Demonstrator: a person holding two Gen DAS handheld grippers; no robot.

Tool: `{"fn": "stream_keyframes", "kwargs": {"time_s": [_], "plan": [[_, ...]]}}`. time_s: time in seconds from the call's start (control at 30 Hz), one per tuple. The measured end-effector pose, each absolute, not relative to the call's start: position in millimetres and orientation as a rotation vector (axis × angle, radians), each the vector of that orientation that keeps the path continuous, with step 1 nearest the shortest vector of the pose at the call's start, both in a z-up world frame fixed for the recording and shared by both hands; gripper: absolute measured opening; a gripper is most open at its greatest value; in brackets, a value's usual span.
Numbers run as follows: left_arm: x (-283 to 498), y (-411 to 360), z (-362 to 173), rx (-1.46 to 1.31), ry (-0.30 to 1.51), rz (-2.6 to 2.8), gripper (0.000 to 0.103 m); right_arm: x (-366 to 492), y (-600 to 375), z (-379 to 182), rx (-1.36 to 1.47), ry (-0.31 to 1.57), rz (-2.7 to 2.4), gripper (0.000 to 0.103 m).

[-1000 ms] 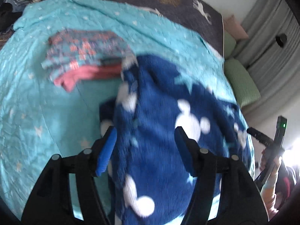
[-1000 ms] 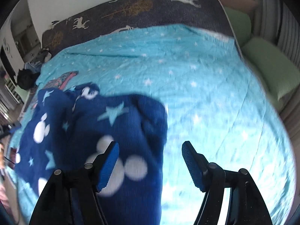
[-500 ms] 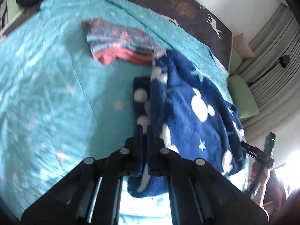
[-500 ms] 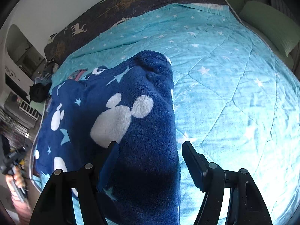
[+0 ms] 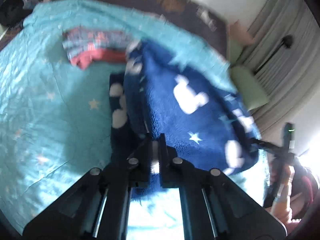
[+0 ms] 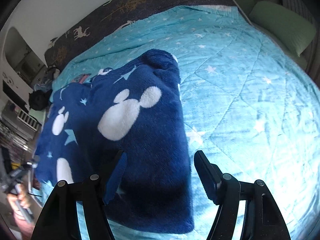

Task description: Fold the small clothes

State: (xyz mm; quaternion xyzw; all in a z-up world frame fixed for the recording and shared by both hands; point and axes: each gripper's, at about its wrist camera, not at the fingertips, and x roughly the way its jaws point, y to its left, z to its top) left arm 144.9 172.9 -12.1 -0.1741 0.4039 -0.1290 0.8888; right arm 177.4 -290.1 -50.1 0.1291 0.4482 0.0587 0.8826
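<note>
On the left, the left gripper has its jaws pinched together on the near left edge of a fluffy navy garment printed with white mouse heads and pale stars; this view is blurred. The garment lies spread across the middle of a turquoise star-print quilt on a bed. To fold it well, the pinched edge should probably be lifted just clear and carried evenly across, keeping the thick fleece from bunching. Further right, the right gripper hovers with jaws wide apart over the garment's near right edge, gripping nothing; it would need to close on that edge for a matched lift. Beyond the garment, at the far left, sits a folded pink and patterned pile. A dark deer-print cover crosses the bedhead, with green cushions and grey curtains at the right.
</note>
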Motion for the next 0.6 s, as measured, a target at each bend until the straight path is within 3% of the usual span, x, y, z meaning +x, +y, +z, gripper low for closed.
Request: {"fn": "stream_keyframes", "kwargs": {"time_s": [0.13,0.33,0.37,0.4,0.43,0.5,0.6], "plan": [[114,188,-7,-0.268,0.839,-0.221,0.003,173,-289,-49,0.236,0.933,0.132,0.071],[124,205,-48,-0.403,0.927,-0.170,0.006,178,-287,-59,0.293,0.962,0.163,0.071],[125,199,-44,-0.401,0.907,-0.197,0.010,177,-287,-60,0.302,0.962,0.169,0.071],[124,195,-41,-0.390,0.895,-0.211,0.028,176,-288,-60,0.308,0.961,0.170,0.071],[125,188,-35,-0.374,0.873,-0.244,0.057,176,-288,-60,0.310,0.959,0.168,0.071],[128,177,-26,-0.365,0.838,-0.297,0.078,175,-292,-59,0.328,0.954,0.170,0.071],[139,162,-26,-0.315,0.842,-0.314,0.078,172,-297,-59,0.366,0.949,0.169,0.071]]}}
